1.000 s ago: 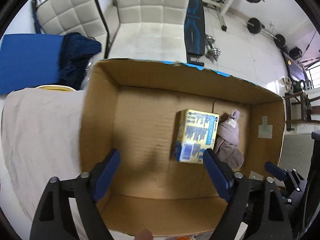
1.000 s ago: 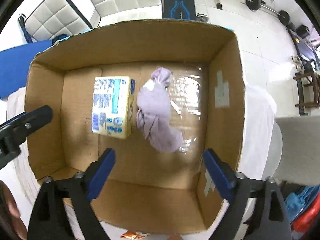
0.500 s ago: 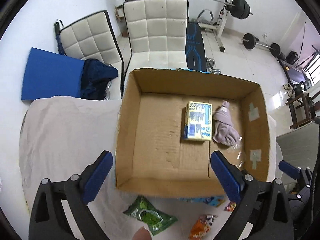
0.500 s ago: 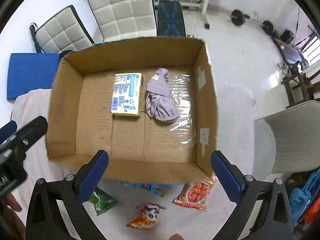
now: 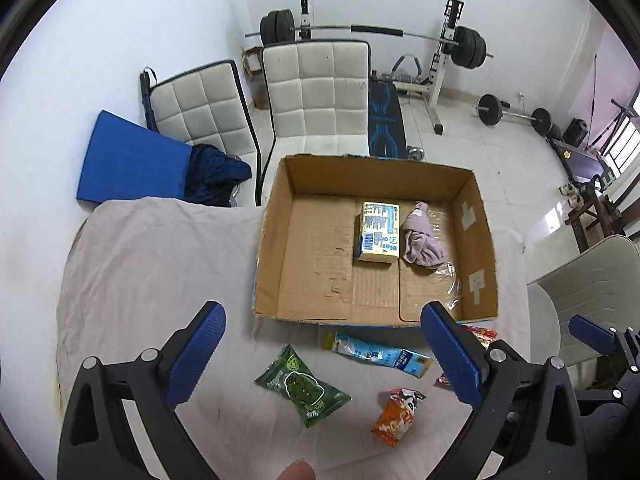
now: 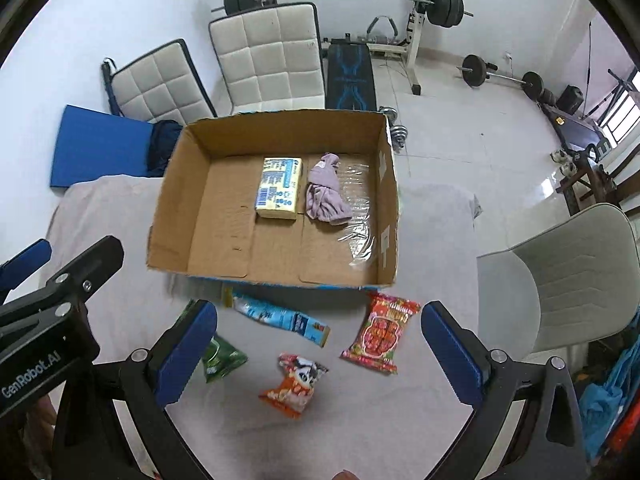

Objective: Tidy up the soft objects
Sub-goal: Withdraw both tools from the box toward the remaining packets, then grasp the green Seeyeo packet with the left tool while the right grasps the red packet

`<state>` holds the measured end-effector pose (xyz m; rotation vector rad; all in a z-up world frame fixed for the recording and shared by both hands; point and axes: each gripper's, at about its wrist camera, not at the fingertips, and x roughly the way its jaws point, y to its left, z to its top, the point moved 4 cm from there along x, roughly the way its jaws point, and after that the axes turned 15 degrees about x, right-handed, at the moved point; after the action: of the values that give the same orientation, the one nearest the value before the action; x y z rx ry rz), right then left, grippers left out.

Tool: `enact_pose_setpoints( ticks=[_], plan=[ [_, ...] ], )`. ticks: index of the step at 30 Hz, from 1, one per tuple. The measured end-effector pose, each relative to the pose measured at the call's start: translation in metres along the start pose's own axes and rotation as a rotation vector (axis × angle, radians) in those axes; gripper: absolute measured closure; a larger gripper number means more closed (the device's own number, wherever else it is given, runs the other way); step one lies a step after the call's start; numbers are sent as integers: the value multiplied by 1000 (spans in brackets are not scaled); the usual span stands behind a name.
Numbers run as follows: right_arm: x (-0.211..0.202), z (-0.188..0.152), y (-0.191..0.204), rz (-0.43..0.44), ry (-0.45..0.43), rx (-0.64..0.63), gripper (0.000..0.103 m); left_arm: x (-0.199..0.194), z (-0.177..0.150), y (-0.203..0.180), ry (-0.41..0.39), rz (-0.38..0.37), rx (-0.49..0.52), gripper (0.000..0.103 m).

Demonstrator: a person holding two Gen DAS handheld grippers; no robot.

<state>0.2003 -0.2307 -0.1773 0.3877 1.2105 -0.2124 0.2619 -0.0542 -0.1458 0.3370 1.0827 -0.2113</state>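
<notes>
a table under a pale cloth (image 5: pixel 152 264) (image 6: pixel 432 240) carries an open cardboard box (image 5: pixel 268 248) (image 6: pixel 172 200), the landmark for everything here. inside the box, toward its far wall, a yellow tissue pack (image 5: pixel 378 232) (image 6: pixel 280 188) lies flat, and a crumpled lilac cloth (image 5: pixel 422 238) (image 6: pixel 326 194) lies just beside it on the right, touching or nearly touching it. a sheet of clear plastic film (image 5: pixel 446 276) (image 6: pixel 358 208) lies on the box floor under and to the right of the cloth.

in front of the box's near wall, four snack packets lie on the pale cloth. a long blue-and-white packet (image 5: pixel 378 354) (image 6: pixel 280 316) lies closest to the wall. a red packet (image 6: pixel 380 330) lies near the box's front right corner, mostly hidden in the left wrist view. a green packet (image 5: pixel 304 390) (image 6: pixel 220 354) lies further out, toward the front left, and an orange packet (image 5: pixel 396 410) (image 6: pixel 294 384) lies furthest from the box.

the left gripper (image 5: pixel 324 356) hangs in front of the box over the packets, its blue-padded jaws spread wide and grasping nothing. the right gripper (image 6: pixel 318 356) hangs in front of the box as well, jaws likewise spread wide and holding nothing.
</notes>
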Motion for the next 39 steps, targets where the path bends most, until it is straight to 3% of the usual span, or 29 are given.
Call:
enact_pose_setpoints(
  ticks=[7,11,18,26,32,39],
  plan=[
    [-11,-17,-24,18,7,29,0,-22,-18,2,-10,-1,-29,3],
    [10,-25,-67,-13,48,122,0,-5,-47,20,54,-16,-98,3],
    [98,-42,-126,-113,202,248,0,71,-104,43,256,-46,-235,3],
    [188,-65,-143,-112,351,361,0,166,-147,31,484,-110,-297,3],
    [230,-66,-145,-113,393,417,0,223,-169,18,603,-133,-328,3],
    [260,-68,-140,-92,426,439,3,260,-185,7,671,-195,-407,3]
  ],
)
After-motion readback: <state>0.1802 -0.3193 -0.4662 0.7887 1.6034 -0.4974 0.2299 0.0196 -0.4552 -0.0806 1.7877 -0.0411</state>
